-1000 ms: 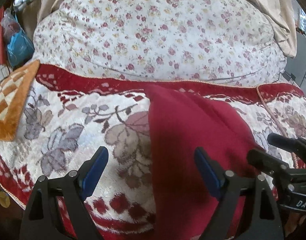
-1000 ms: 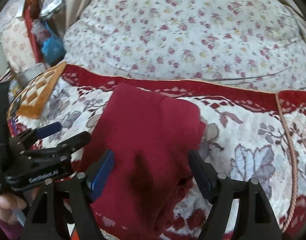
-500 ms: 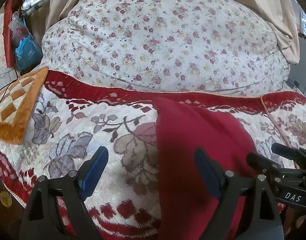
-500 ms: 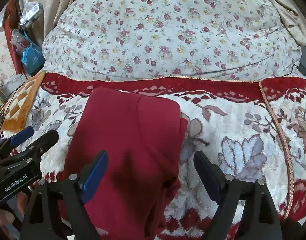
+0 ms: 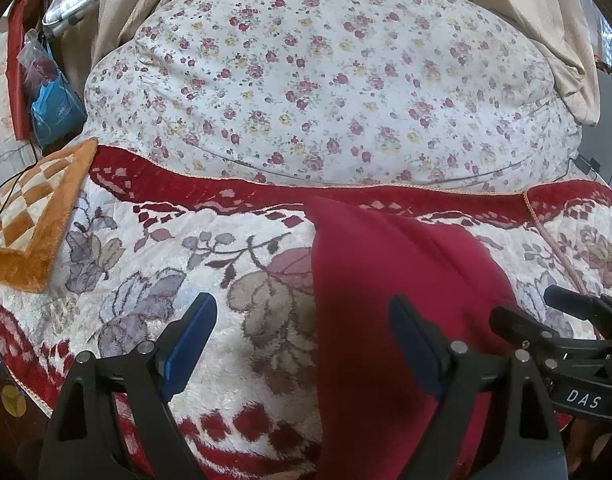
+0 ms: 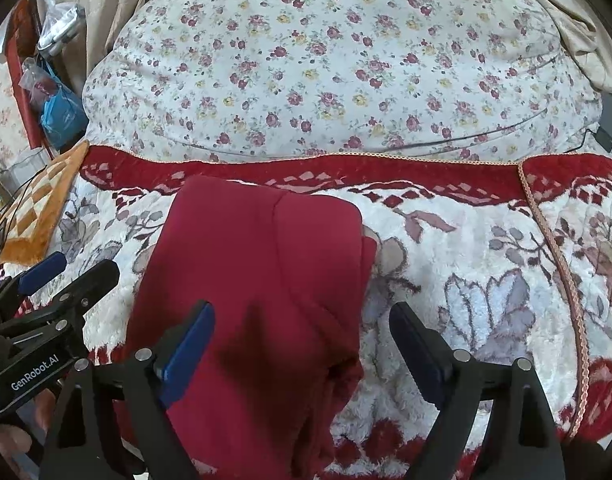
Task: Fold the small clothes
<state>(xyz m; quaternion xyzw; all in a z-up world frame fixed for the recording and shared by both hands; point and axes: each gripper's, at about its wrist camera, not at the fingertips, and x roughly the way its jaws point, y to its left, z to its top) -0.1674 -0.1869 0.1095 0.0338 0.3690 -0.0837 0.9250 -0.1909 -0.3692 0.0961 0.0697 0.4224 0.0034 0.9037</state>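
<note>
Your red garment [image 6: 257, 280] lies on the plush floral blanket [image 6: 466, 288], from about 12 o'clock of the right wrist view down to 6 o'clock, just short of the blanket's red border and the flowered quilt [image 6: 326, 60] beyond. It already reads as a narrow doubled strip: one side is laid over the middle, with a seam line running down it, so I judge the lengthwise folds done. What is left, by my reading, is to bring one end over the other and square it up; the near end runs out of frame, so I cannot say how neat it is.

Your right gripper [image 6: 301, 344] has just been opening; its jaws are released, the left pad over the cloth, the right over blanket, pinching nothing. Your left gripper [image 5: 303, 340] is released too, straddling the garment's left edge, its right finger at about 3 o'clock over the cloth.
</note>
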